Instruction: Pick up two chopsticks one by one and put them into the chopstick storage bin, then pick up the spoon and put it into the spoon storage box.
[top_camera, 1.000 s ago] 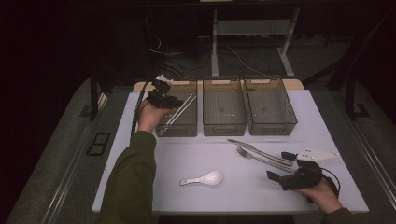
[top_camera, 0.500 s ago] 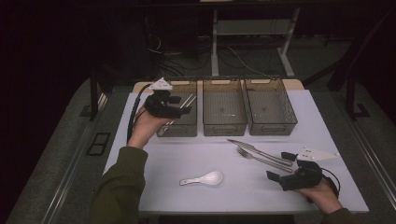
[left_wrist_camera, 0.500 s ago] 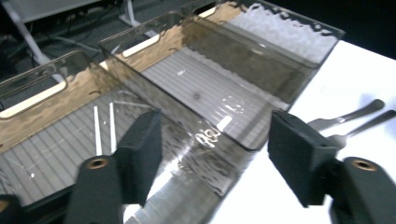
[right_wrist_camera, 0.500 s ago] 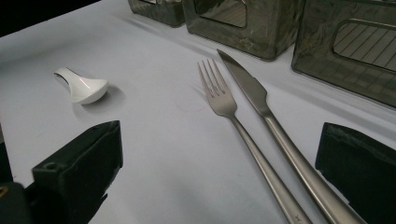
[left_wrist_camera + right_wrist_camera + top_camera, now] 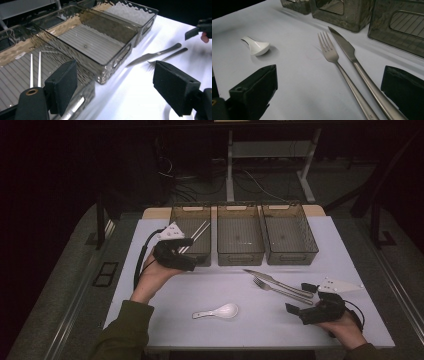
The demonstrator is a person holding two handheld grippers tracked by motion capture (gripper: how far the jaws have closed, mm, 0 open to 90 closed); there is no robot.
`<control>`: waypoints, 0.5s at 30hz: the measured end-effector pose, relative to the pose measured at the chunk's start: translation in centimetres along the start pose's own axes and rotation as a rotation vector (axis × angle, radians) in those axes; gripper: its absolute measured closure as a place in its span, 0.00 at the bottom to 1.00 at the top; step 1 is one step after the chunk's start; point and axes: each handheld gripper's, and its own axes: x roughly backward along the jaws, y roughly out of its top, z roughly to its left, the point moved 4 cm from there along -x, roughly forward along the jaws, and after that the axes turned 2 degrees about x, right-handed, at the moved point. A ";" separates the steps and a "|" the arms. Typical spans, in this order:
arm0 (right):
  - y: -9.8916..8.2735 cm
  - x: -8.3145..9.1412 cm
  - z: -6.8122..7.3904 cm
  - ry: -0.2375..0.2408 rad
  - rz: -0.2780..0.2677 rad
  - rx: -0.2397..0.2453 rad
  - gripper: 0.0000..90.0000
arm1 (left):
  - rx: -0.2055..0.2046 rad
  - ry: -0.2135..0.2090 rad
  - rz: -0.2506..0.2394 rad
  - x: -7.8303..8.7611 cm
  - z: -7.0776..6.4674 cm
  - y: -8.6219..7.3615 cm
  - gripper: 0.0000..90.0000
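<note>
Left gripper point(image 5: 186, 251): jaws have just been opening, now wide, nothing between them. Chopsticks point(image 5: 198, 233) lie in the left bin point(image 5: 192, 210), at its 1 o'clock. Right gripper point(image 5: 301, 299): open, empty, resting near fork point(image 5: 280, 290).

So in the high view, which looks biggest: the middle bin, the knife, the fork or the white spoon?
Largest to smallest:
1. middle bin
2. knife
3. fork, nearly the knife's length, so that order is unsure
4. white spoon
</note>
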 end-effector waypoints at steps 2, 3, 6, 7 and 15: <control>0.0 0.0 -0.1 -0.004 -0.008 0.008 0.01 | 0.006 -0.003 -0.005 0.1 -0.4 -0.6 0.20; 0.0 0.0 -0.1 -0.006 -0.009 0.009 0.01 | 0.005 -0.003 -0.004 0.2 -0.5 -0.9 0.20; 0.0 0.0 -0.1 -0.005 -0.009 0.008 0.01 | 0.008 -0.003 -0.007 0.3 -0.9 -2.0 0.20; 0.0 0.0 -0.1 -0.004 -0.008 0.010 0.01 | 0.008 -0.002 -0.003 0.4 -1.0 -2.3 0.19; 0.0 -0.1 -0.1 -0.004 -0.005 0.009 0.01 | 0.015 -0.014 -0.018 0.6 -2.0 -4.9 0.17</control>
